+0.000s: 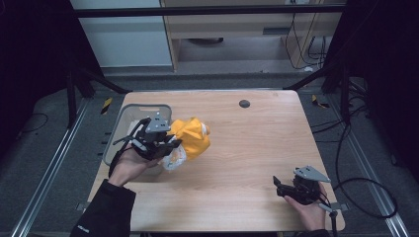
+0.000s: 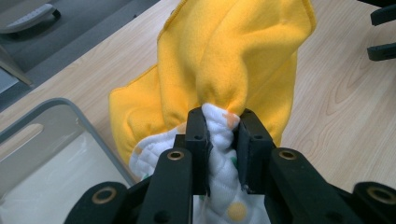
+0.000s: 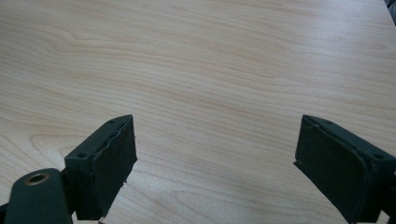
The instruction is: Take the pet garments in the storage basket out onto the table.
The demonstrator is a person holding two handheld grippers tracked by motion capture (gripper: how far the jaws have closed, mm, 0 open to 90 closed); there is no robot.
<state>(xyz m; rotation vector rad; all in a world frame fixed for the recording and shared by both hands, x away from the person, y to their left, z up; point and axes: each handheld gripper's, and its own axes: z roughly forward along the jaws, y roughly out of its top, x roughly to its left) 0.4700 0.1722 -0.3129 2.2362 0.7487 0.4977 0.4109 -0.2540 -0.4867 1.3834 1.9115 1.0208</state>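
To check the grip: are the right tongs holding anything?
No, the right tongs stand wide open with bare table between them.

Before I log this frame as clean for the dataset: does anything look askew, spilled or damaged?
Nothing stands out. The left gripper pinches the bunched yellow cloth beside the grey bin, which sits upright; the right gripper hangs open over bare table.

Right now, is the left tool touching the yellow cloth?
Touching. In the left gripper view, the left tool is shut on the yellow cloth, with its white quilted lining bunched between the jaws.
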